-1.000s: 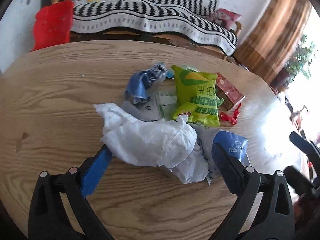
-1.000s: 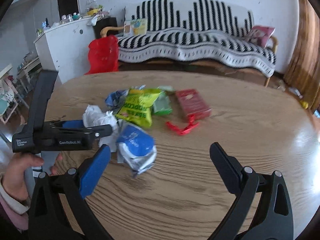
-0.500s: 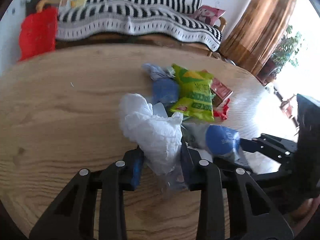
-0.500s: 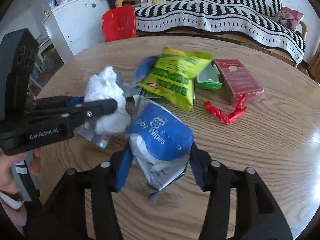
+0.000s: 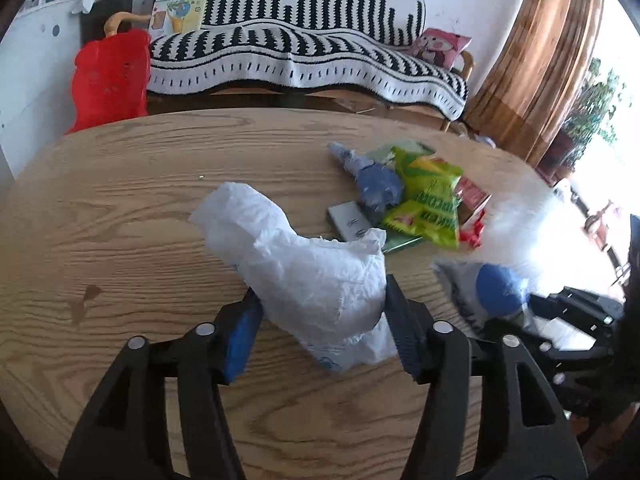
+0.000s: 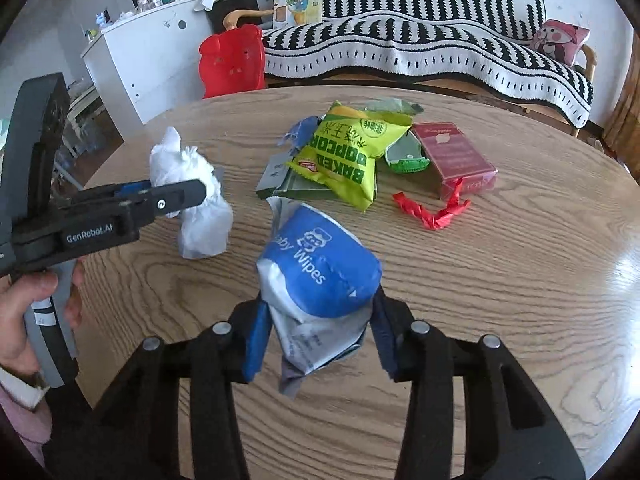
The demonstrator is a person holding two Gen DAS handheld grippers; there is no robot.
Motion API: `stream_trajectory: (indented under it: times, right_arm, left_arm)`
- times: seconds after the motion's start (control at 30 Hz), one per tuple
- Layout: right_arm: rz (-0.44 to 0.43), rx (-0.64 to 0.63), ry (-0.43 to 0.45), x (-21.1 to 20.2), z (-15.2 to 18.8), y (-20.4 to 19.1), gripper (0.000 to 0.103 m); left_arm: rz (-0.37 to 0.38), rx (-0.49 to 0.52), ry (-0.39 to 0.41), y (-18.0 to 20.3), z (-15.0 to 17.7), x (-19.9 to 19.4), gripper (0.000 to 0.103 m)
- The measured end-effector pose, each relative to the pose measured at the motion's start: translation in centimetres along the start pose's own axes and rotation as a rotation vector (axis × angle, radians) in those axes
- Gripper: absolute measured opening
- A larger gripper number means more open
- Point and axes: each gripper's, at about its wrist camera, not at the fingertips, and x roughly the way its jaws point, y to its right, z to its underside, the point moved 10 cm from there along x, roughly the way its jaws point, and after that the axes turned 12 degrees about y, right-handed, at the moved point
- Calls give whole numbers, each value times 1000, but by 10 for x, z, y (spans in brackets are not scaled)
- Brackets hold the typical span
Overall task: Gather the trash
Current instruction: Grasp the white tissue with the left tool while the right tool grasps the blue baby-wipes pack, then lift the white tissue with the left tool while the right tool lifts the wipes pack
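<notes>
My left gripper (image 5: pixel 322 312) is shut on a crumpled white plastic bag (image 5: pixel 304 264) and holds it just above the wooden table (image 5: pixel 120 208); the bag also shows in the right wrist view (image 6: pixel 192 196). My right gripper (image 6: pixel 316 324) is shut on a blue and silver baby wipes pack (image 6: pixel 316 276), lifted off the table; the pack shows in the left wrist view (image 5: pixel 496 292). More trash lies in a pile: a green popcorn bag (image 6: pixel 352 152), a red box (image 6: pixel 456 160), a red wrapper strip (image 6: pixel 432 212), a crumpled blue wrapper (image 5: pixel 376 184).
A grey flat packet (image 6: pixel 276 176) and a green-white lid (image 6: pixel 406 156) lie beside the popcorn bag. Behind the round table stand a striped sofa (image 6: pixel 420 32), a red bag (image 6: pixel 232 60) and a white cabinet (image 6: pixel 152 52). A curtain (image 5: pixel 552 56) hangs at right.
Both grippers closed, the left on the white bag and the right on the wipes pack. Both then lifted their loads and drew back from the pile.
</notes>
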Motion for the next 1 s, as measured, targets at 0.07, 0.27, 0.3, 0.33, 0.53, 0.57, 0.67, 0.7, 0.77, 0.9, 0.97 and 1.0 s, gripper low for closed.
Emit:
stream_trajectory:
  times: [0.07,0.27,0.3,0.33,0.53,0.57,0.67,0.7,0.77,0.9,0.97,1.0]
  right_arm:
    - [3,9,0,0,0,2,45]
    - [9,11,2,1,-2,3,45]
    - [10,9,2,1,-2,3,45]
    - [11,7,2,1,-2,4,45]
    - [16,20,-1,1,-2,8,46]
    - [17,21,-2,1,-2,9,46]
    - [9,19,-1,1,-3,10,46]
    - [8,18,-1,1,-4,10,46]
    - [4,19,-2,1,-4,11,46]
    - [2,21,-3,0,-2,14,46]
    - [3,22,-7,-1,0,17,45]
    - [3,24,-10,-1,1,18,45]
  left_arm:
    - [-24,21,4,-4,0,-1,73]
    - [11,9,-10,-8,2,1,31]
    - [14,14,-21,-7,3,4,28]
    - [13,25,-28,-5,5,6,27]
    - [-41,53,-4,-1,0,3,81]
    - [-51,56,10,0,-2,1,84]
    - [-60,75,11,6,-5,5,84]
    - [-57,81,4,8,-4,8,84]
    - [-54,113,-17,17,-2,17,73]
    - [-43,151,-41,26,3,24,40]
    - [-42,169,-30,30,2,24,34]
    - [-49,180,-16,31,0,22,33]
